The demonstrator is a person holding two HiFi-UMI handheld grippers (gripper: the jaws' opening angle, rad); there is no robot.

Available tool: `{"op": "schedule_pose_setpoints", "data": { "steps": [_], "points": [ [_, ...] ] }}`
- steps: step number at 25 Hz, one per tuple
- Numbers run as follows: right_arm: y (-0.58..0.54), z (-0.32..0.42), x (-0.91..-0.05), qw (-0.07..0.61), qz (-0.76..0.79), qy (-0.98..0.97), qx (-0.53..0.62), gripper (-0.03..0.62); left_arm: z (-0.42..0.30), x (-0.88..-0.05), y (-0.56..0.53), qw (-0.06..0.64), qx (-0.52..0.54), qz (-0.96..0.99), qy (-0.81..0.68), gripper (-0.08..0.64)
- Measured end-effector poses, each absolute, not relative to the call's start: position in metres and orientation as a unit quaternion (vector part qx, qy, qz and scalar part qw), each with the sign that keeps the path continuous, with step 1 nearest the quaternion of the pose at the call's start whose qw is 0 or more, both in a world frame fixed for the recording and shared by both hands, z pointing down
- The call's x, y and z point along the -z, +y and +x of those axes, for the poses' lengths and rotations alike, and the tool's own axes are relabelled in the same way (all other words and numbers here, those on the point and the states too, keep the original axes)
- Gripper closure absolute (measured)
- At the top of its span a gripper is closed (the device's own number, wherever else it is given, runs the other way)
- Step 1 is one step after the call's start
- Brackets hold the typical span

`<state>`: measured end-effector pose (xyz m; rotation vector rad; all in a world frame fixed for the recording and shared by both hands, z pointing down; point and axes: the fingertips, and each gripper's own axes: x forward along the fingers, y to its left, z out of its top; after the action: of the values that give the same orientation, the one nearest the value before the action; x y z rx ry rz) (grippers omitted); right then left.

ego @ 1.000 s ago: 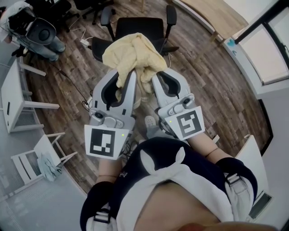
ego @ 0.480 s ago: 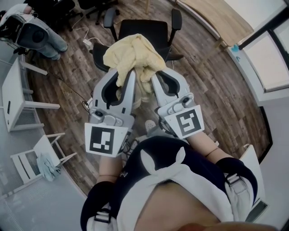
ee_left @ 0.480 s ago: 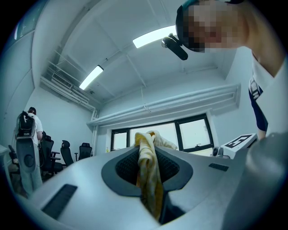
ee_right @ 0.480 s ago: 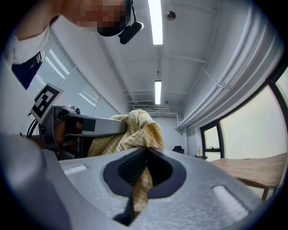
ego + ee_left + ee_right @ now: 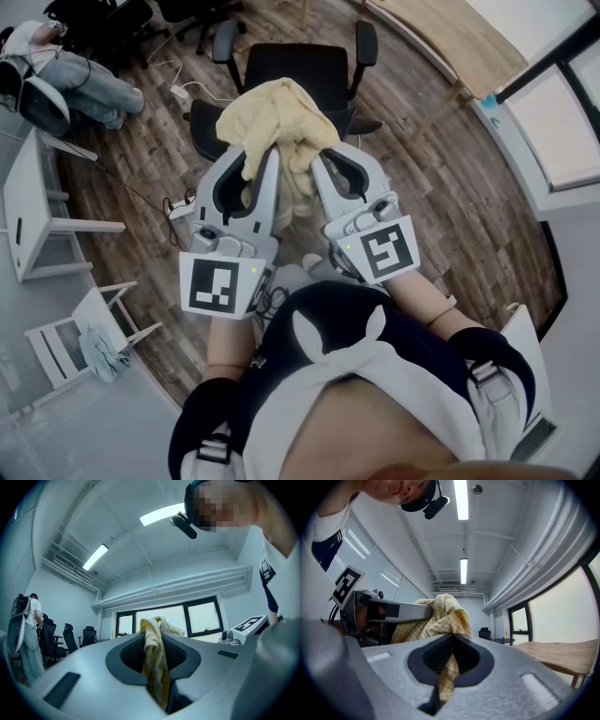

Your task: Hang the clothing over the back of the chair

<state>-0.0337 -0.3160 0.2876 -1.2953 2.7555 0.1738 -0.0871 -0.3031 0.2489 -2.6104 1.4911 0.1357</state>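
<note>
The hang was not yet done. The yellow clothing (image 5: 275, 111) sat bunched in a heap just beyond the fingertips, carried between the two tools. The left gripper (image 5: 264, 155) had its fingers (image 5: 75, 672) clamped on a twisted fold that ran up between them. The right gripper (image 5: 315, 161) was clamped on a checked fold in the same way. Neither hold looked loose.

The black chair (image 5: 298, 66) stood directly past the fingers, with its seat and both armrests (image 5: 365, 42) showing beyond the heap. What I took for the backrest lay under the cloth on the near side. Whether the cloth already rested on that backrest or hung above it could not be told from the head view. By my reading the carry was nearly over. What was left was to lower the cloth across the top edge, spread it so it fell on both sides, and let go.

To the right of the right fingers the wooden floor (image 5: 441, 178) lay open, with a wooden tabletop (image 5: 450, 33) well apart. To the left of the left fingers, cables (image 5: 176, 208) trailed on the floor, while a white tabletop (image 5: 23, 197) and a seated person (image 5: 80, 84) were well apart. The armrests were the nearest edges likely to catch a trailing fold.
</note>
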Motion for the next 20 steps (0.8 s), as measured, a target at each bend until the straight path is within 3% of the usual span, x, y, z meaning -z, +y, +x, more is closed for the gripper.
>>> {"op": "schedule_pose_setpoints", "data": {
  "steps": [20],
  "points": [
    [-0.331,-0.044,-0.32,-0.007,-0.426,0.904,-0.026,0.594,-0.096,-0.28,-0.32,0.045,-0.023,-0.862,0.504,0.488]
  ]
}}
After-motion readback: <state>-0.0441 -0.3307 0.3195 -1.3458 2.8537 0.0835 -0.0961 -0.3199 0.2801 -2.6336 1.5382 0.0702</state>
